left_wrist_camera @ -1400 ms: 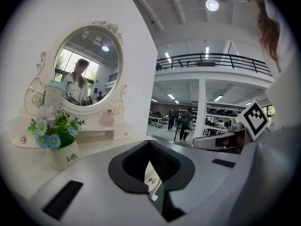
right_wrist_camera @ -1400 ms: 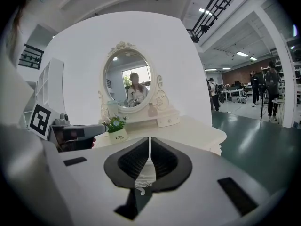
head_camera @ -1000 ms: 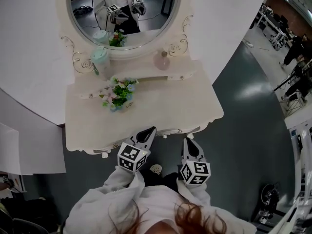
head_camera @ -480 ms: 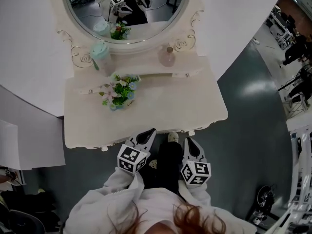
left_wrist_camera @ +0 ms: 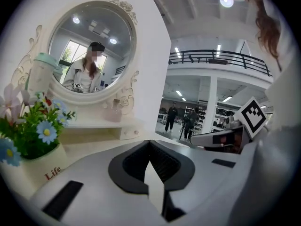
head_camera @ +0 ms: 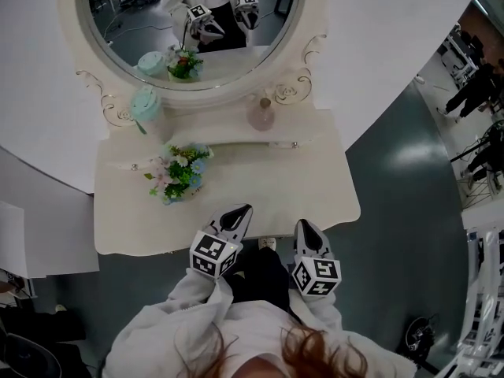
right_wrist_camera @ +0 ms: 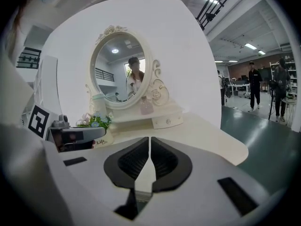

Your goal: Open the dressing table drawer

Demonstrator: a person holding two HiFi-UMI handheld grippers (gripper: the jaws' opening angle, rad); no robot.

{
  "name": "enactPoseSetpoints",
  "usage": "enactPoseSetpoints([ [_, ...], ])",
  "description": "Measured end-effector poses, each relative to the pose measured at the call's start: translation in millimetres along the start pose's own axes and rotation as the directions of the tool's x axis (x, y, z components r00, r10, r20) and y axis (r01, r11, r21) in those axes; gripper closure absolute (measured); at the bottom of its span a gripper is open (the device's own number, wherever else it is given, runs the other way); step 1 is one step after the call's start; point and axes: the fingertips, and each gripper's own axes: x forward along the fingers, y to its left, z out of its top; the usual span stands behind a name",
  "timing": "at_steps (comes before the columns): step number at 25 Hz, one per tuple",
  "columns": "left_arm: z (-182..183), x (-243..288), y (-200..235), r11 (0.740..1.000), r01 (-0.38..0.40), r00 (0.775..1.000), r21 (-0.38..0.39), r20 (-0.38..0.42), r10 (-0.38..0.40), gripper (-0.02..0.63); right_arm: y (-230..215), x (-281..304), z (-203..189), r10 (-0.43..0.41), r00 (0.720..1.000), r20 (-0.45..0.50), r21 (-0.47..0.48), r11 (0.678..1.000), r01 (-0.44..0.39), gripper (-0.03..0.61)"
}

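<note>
Head view: left gripper and right gripper side by side at near edge of dressing table, both clenched, empty. Small drawer under mirror, 12 o'clock from right gripper, closed, well apart. Flower pot at 11 o'clock from left gripper.

Left gripper view: jaws together, nothing between. Small drawer at 11 o'clock beyond tips, flower pot at 9 o'clock.

Right gripper view: jaws together, empty. Small drawer at 12 o'clock, closed.

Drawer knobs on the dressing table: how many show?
2: left knob and right knob, at the ends of the raised shelf. Front ones may be hidden under the tabletop edge.
</note>
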Motion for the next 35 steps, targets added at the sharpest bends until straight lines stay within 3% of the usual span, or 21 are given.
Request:
enactPoseSetpoints([
  [19,21,98,42,0.994,-0.107,0.993,-0.034,-0.055,0.105,0.597,-61,114,38,0.102,0.991,-0.084,-0.019,0.994,-0.104,0.538],
  [35,12,107,73,0.970,-0.234,0.966,-0.064,-0.126,0.225,0.597,-74,215,36,0.109,0.975,-0.191,-0.094,0.987,-0.129,0.529],
])
